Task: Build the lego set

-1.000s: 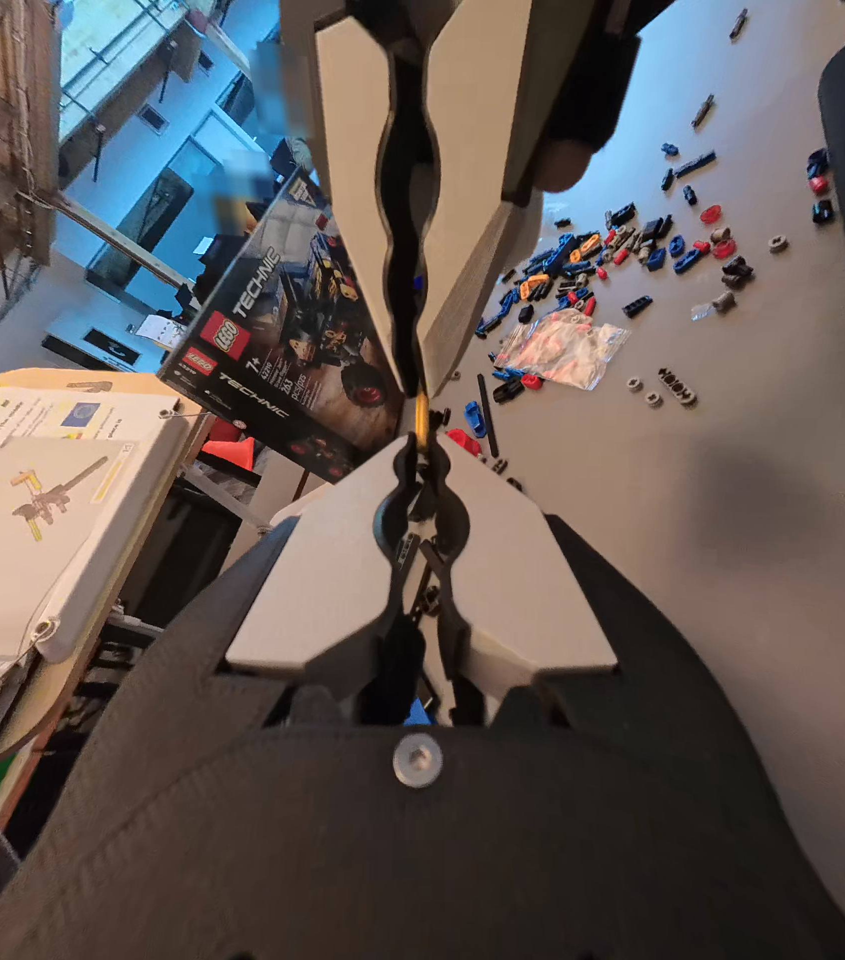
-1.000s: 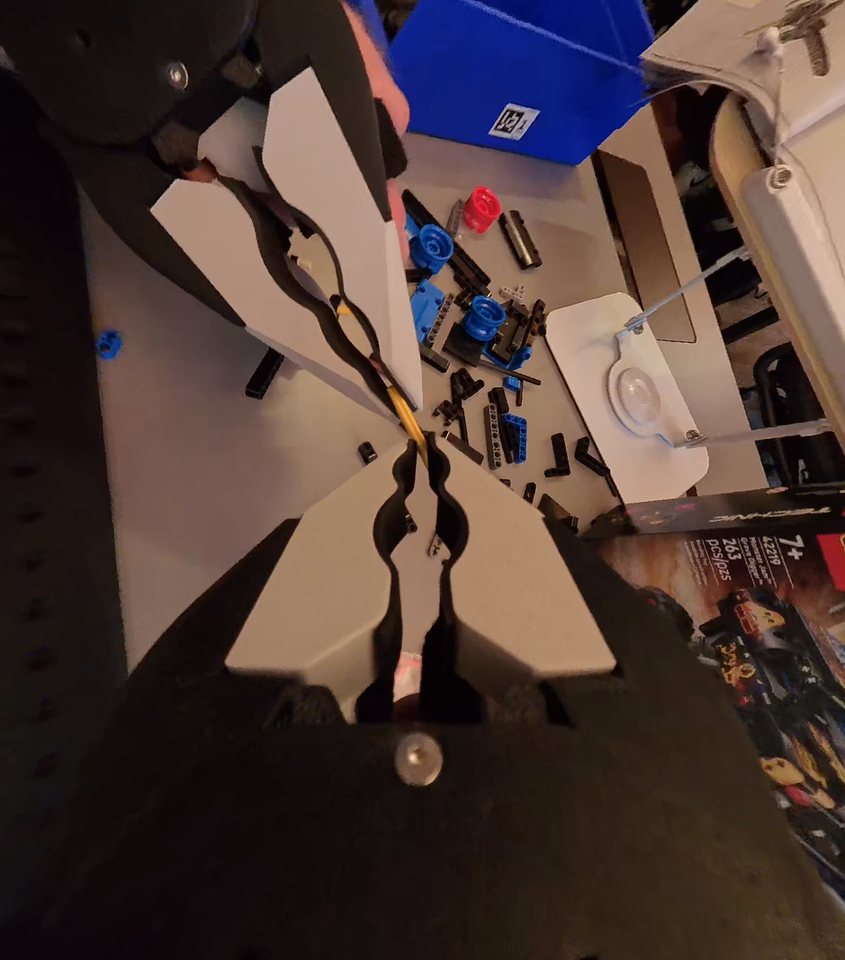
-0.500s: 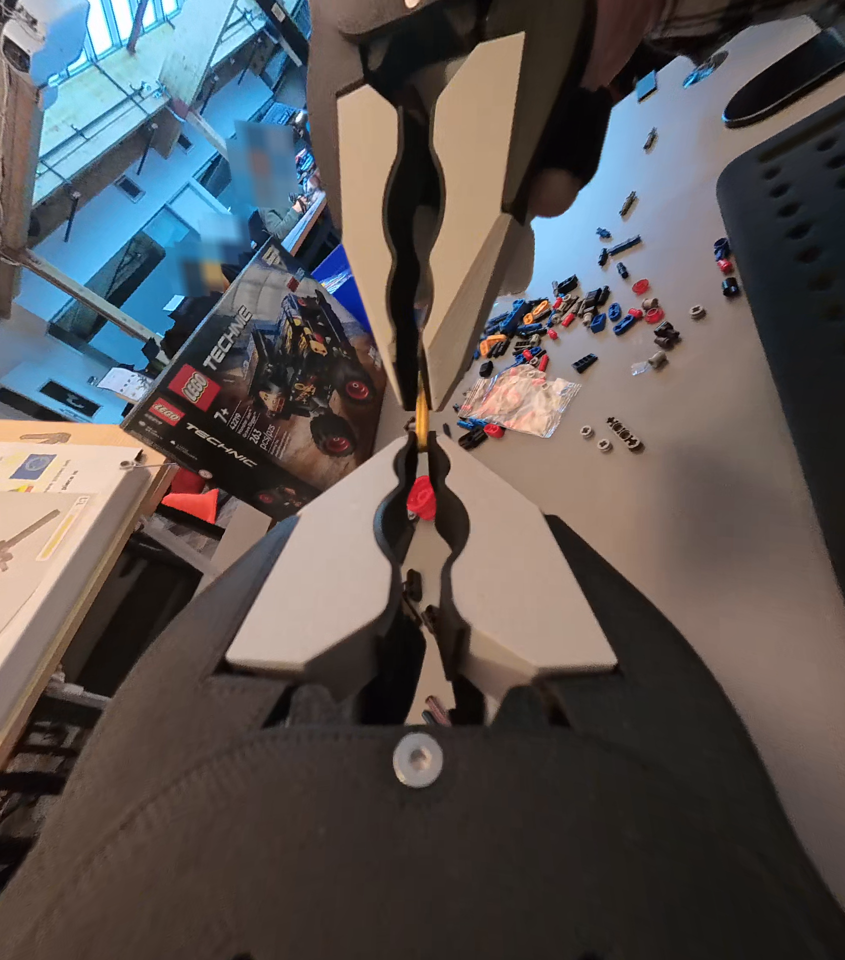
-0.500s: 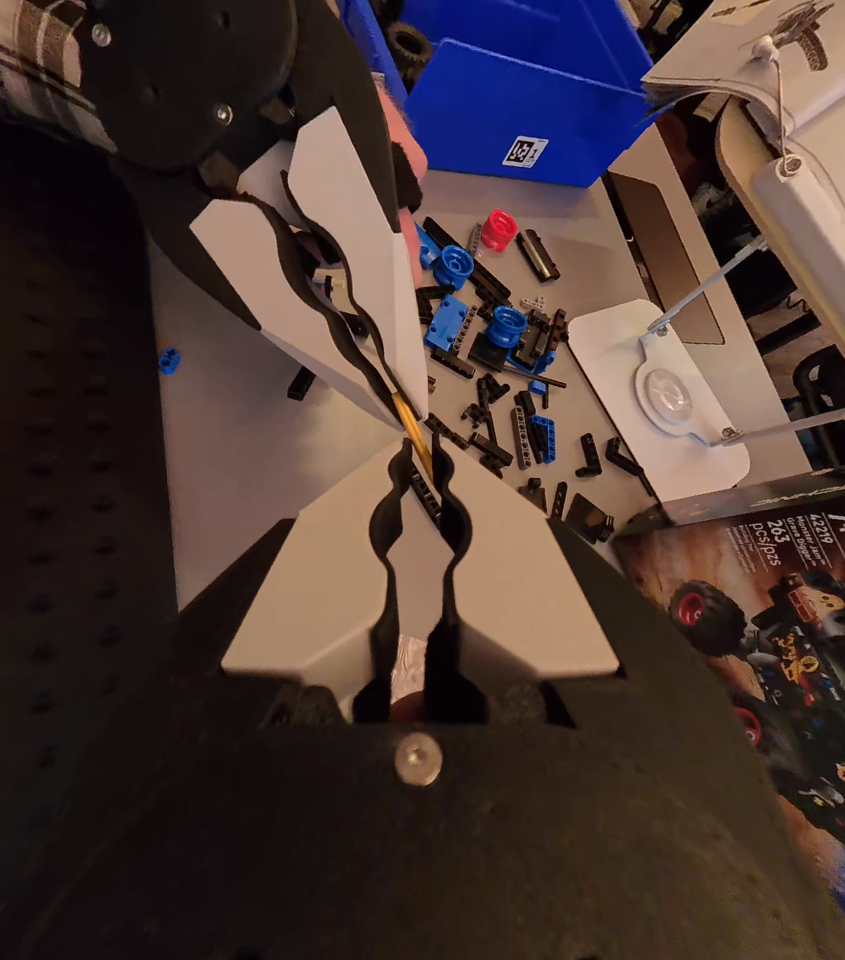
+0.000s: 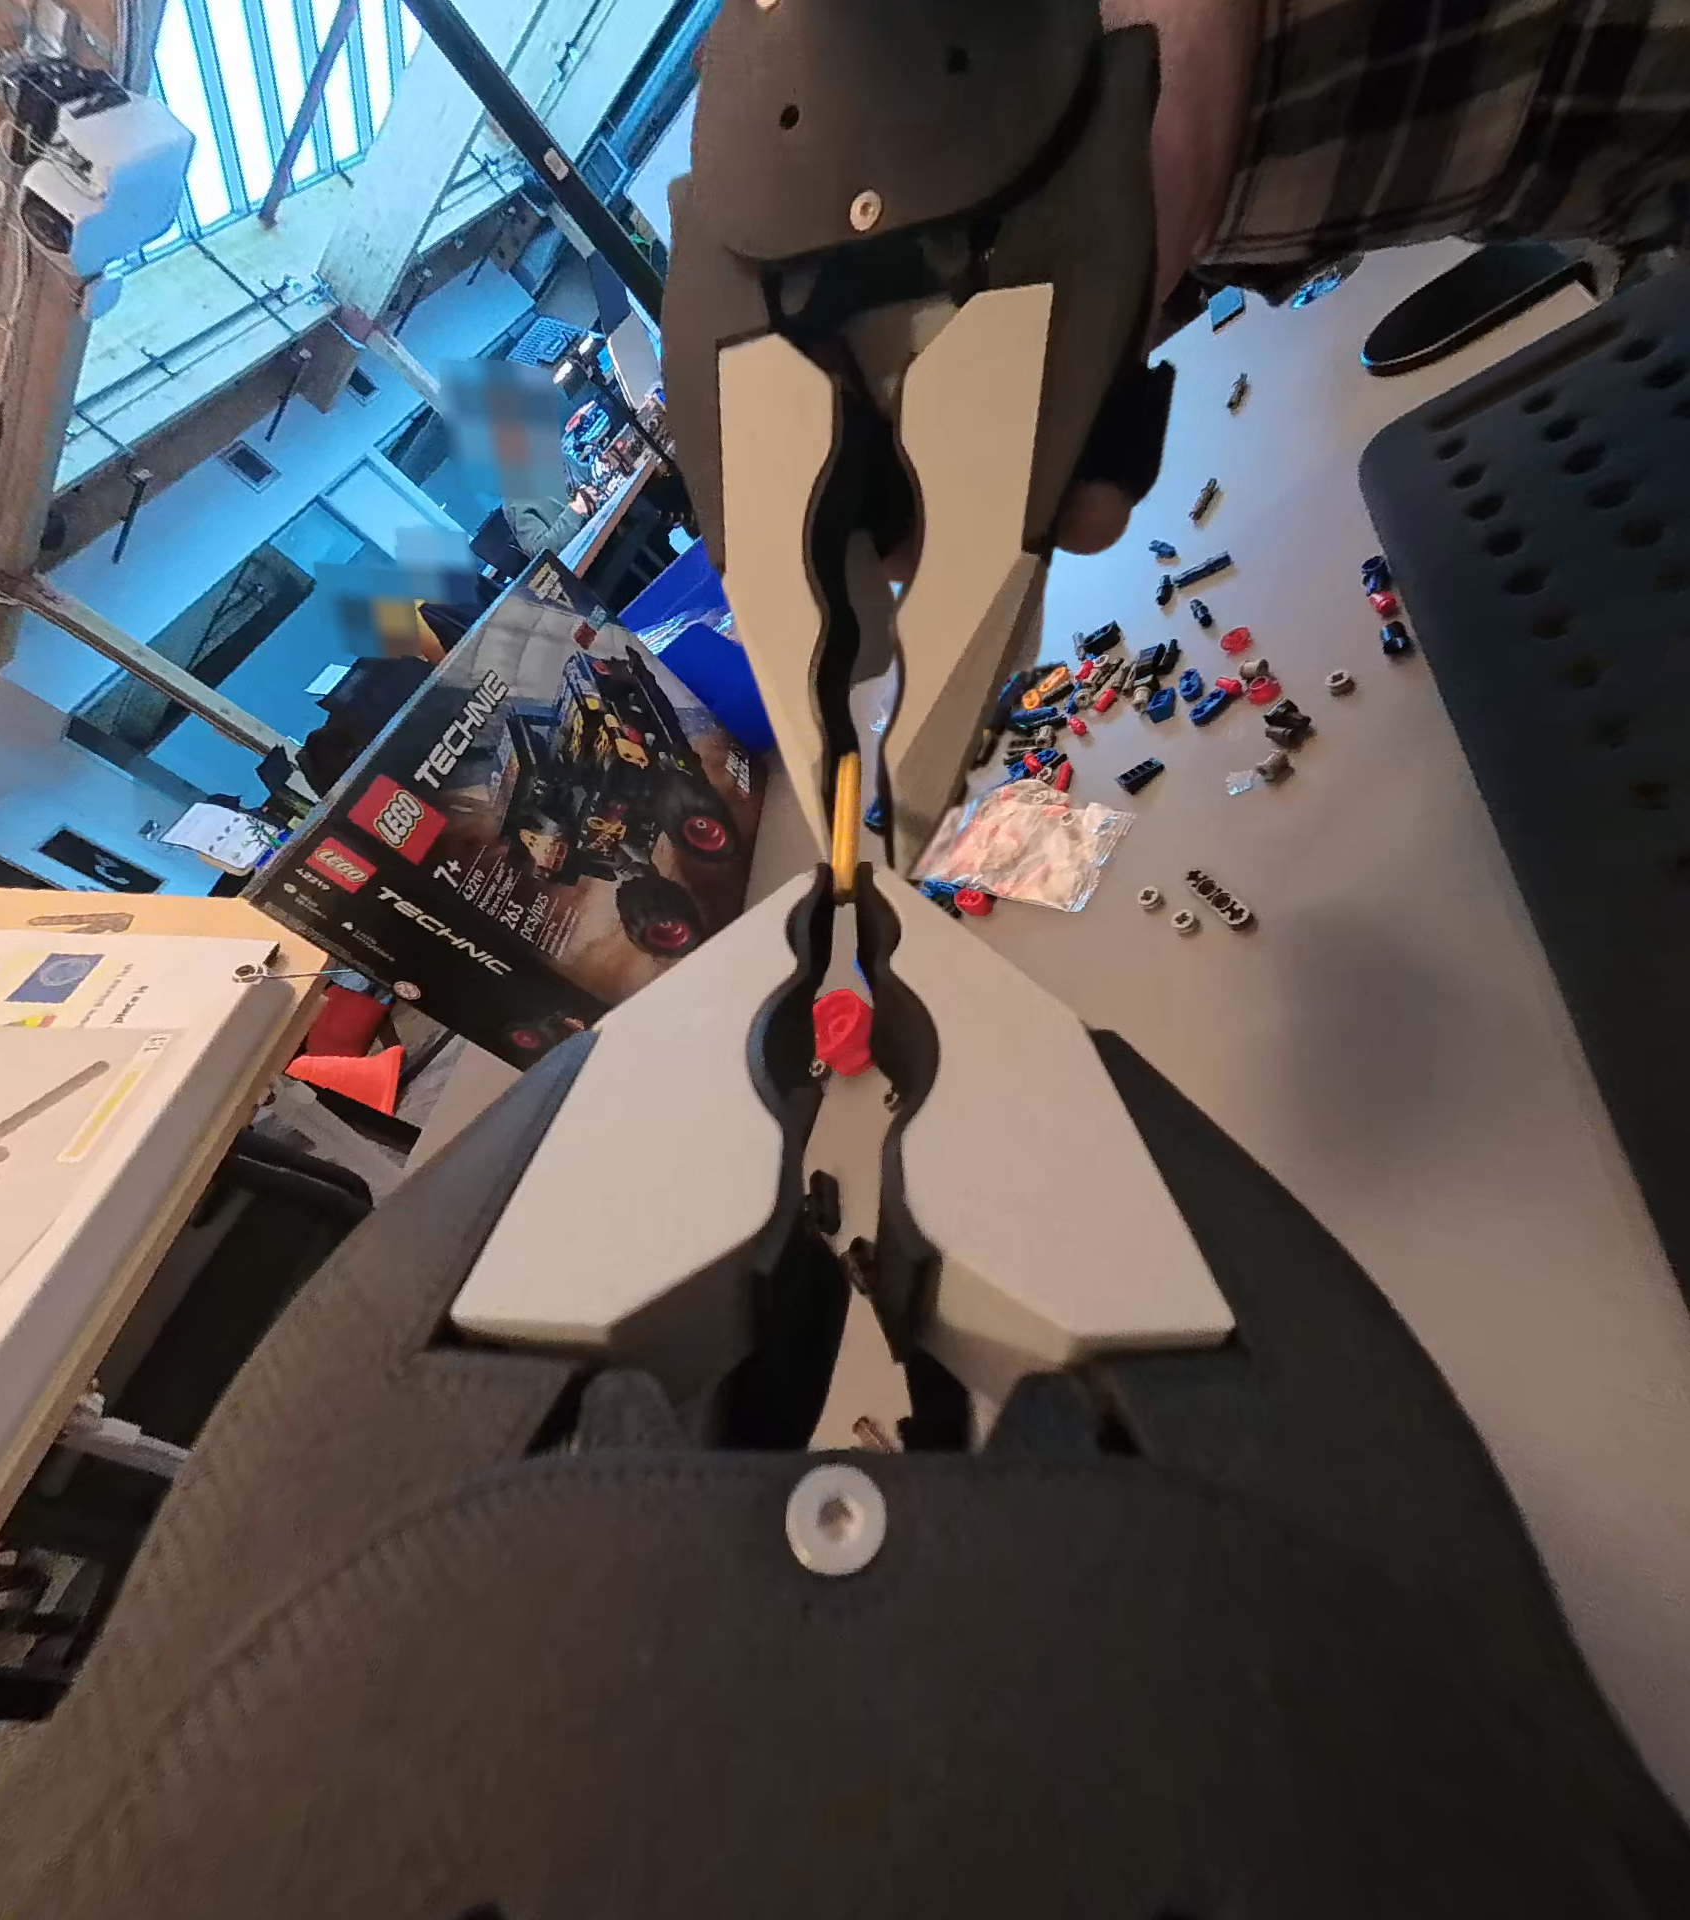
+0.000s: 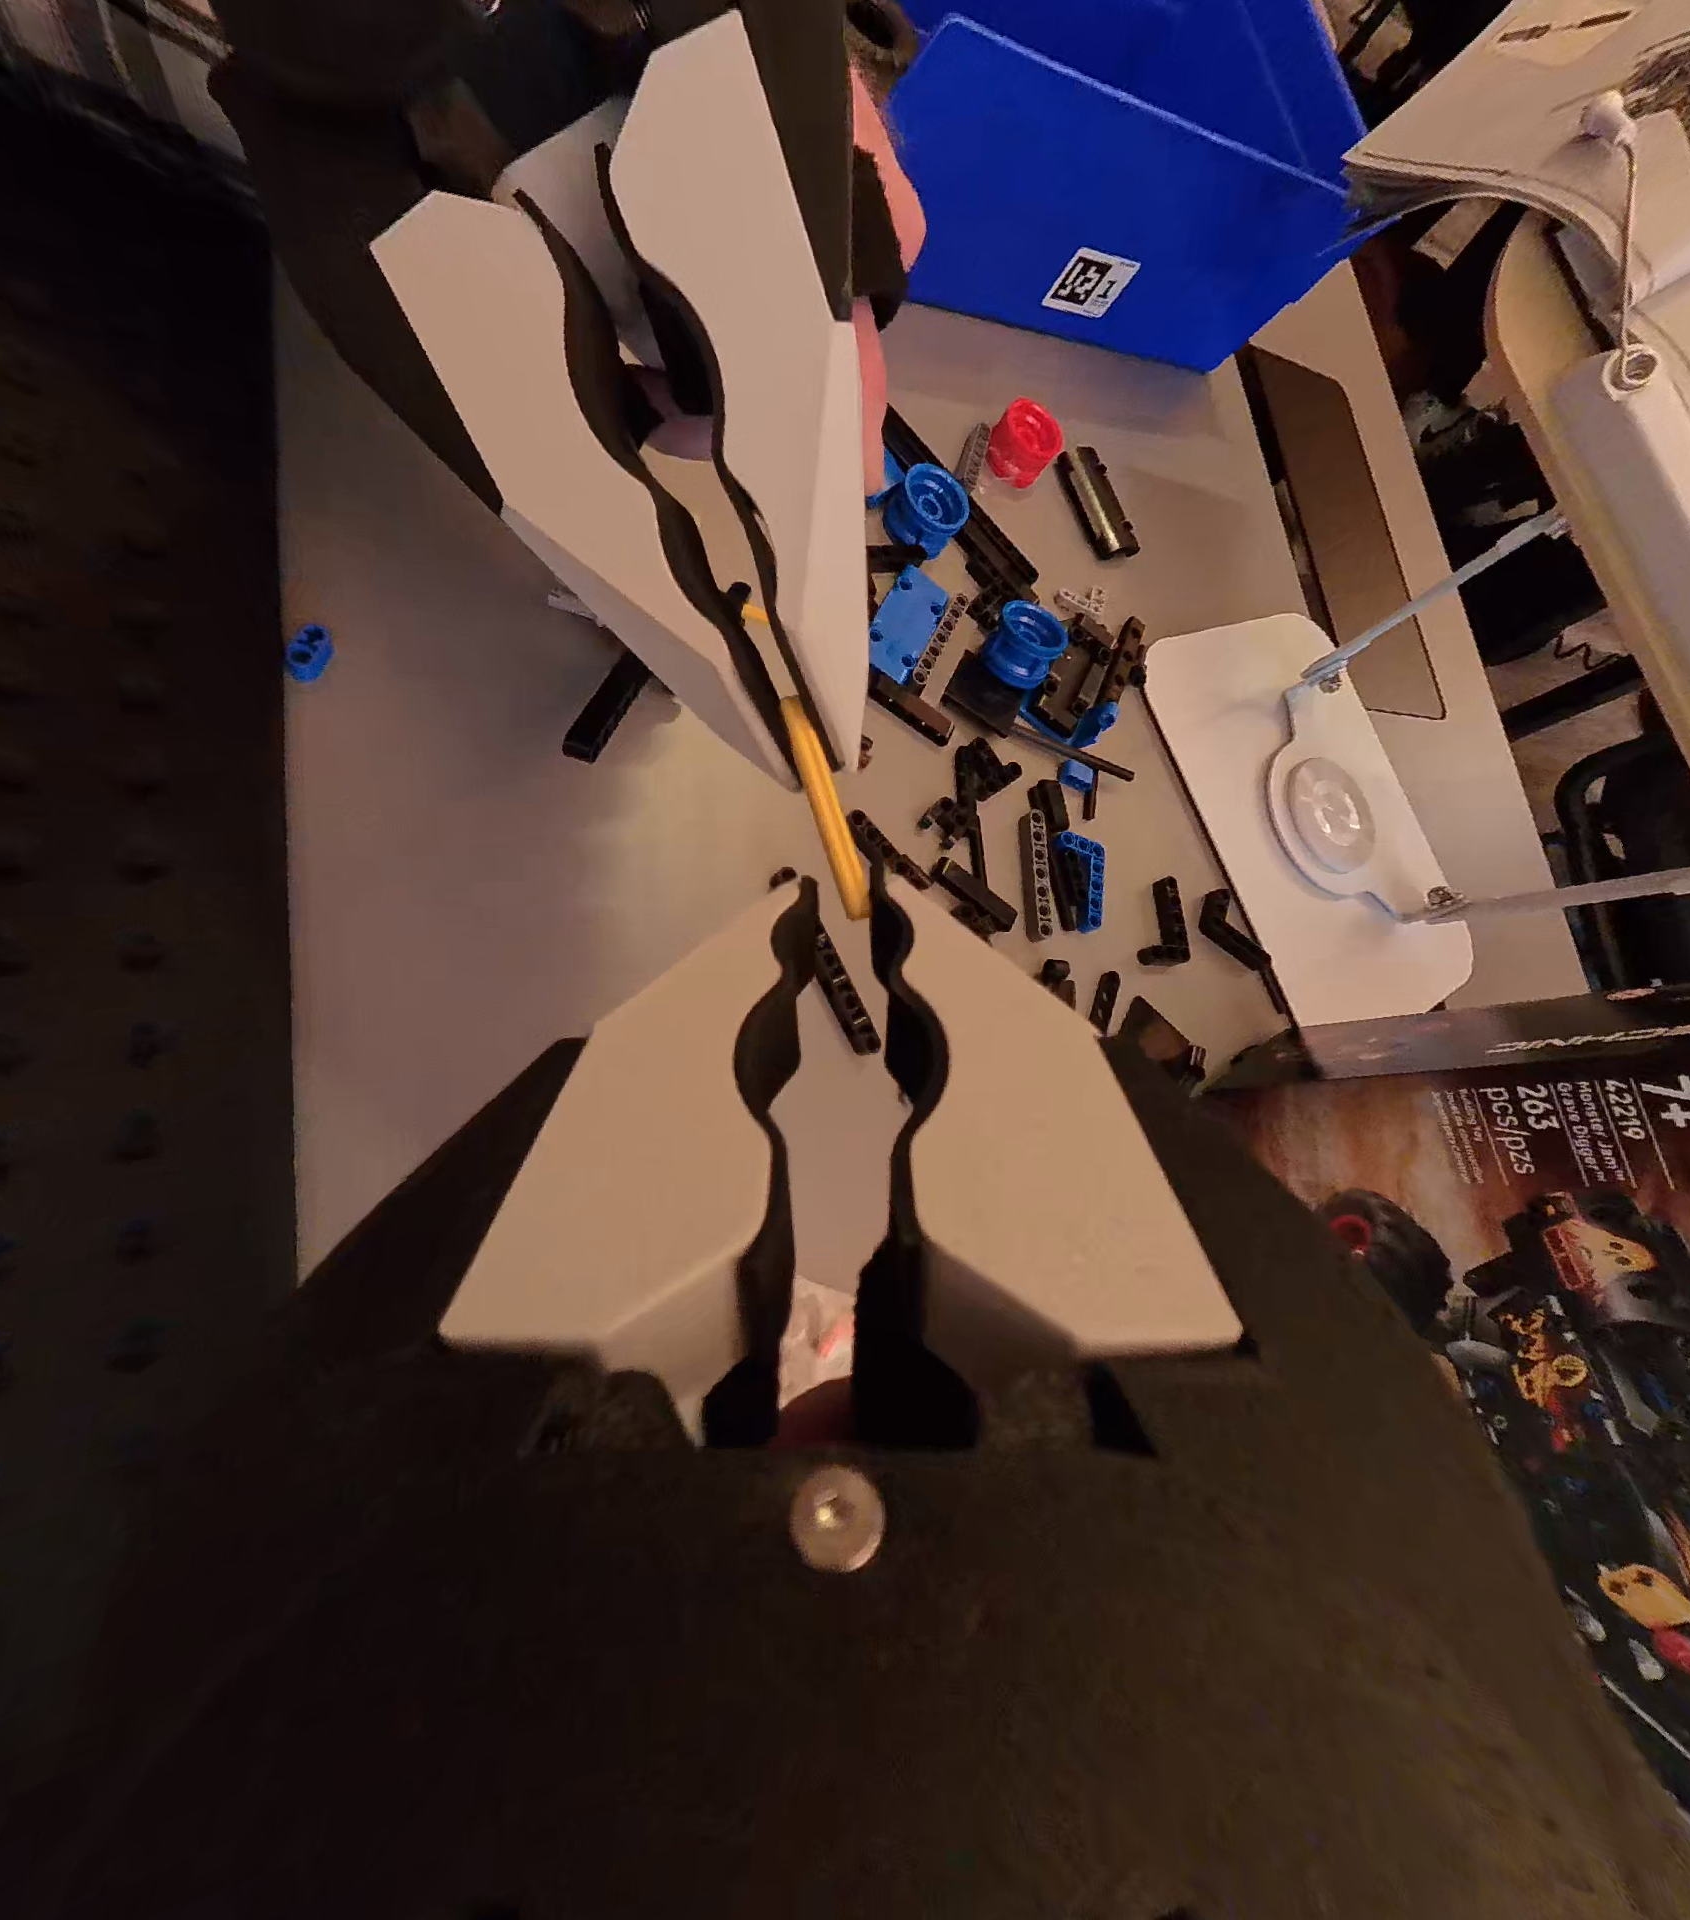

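My two grippers meet tip to tip above the grey table [image 5: 1360,1091]. My left gripper [image 5: 848,891] is shut on a thin yellow axle [image 5: 846,821], which sticks out past its tips. In the right wrist view the left gripper [image 6: 820,764] comes in from the top with the axle [image 6: 825,810]. My right gripper [image 6: 841,894] is slightly open, and the axle's free end sits between its tips, ungripped. It hangs from above in the left wrist view [image 5: 867,862]. A red piece [image 5: 841,1029] shows in the gap between the left fingers; I cannot tell whether it is held.
Loose blue, black and red pieces [image 6: 1007,665] lie below, more with a plastic bag [image 5: 1028,842] farther off. The set's box [image 5: 529,831] leans beside a blue bin [image 6: 1132,187]. An instruction booklet [image 5: 41,1122] is at left. A black perforated mat [image 5: 1599,727] borders the table.
The right gripper's jaws have parted a little and it has drawn back along the axle, so more yellow shows between the tips. Both grippers have tilted and shifted over the table.
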Motion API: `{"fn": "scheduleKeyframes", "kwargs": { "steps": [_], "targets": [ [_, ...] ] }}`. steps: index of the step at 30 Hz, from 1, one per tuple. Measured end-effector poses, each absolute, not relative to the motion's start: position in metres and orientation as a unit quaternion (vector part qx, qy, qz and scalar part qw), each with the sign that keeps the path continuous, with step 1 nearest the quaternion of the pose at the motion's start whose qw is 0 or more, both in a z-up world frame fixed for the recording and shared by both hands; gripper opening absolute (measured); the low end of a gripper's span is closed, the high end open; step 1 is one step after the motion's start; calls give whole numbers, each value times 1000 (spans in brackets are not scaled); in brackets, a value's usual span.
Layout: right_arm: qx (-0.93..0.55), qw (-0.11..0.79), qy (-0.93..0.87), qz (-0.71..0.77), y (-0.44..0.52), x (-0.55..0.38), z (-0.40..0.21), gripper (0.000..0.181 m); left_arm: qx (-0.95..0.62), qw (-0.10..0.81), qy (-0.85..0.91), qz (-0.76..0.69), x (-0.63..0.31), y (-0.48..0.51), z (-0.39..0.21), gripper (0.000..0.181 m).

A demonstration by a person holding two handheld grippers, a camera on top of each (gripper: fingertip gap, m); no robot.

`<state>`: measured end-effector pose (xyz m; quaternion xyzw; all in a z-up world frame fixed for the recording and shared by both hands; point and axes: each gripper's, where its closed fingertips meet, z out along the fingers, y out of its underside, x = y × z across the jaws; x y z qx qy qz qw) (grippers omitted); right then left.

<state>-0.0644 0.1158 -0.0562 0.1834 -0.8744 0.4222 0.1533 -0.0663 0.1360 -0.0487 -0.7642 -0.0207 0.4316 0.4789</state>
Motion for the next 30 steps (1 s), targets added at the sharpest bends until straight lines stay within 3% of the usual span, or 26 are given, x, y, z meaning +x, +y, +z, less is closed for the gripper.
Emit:
{"fn": "scheduleKeyframes", "kwargs": {
  "steps": [20, 25, 30],
  "targets": [
    [188, 227, -865, 406, 116, -75, -60, 0, -762, 499, -32, 412, -64, 128, -50, 3],
    [193, 262, -866, 379, 119, -80, -63, 0, -765, 478, -23, 431, -64, 130, -53, 18],
    [204, 289, -862, 364, 119, -80, -62, 0, -765, 435, -16, 475, -68, 130, -53, 19]
  ]
}}
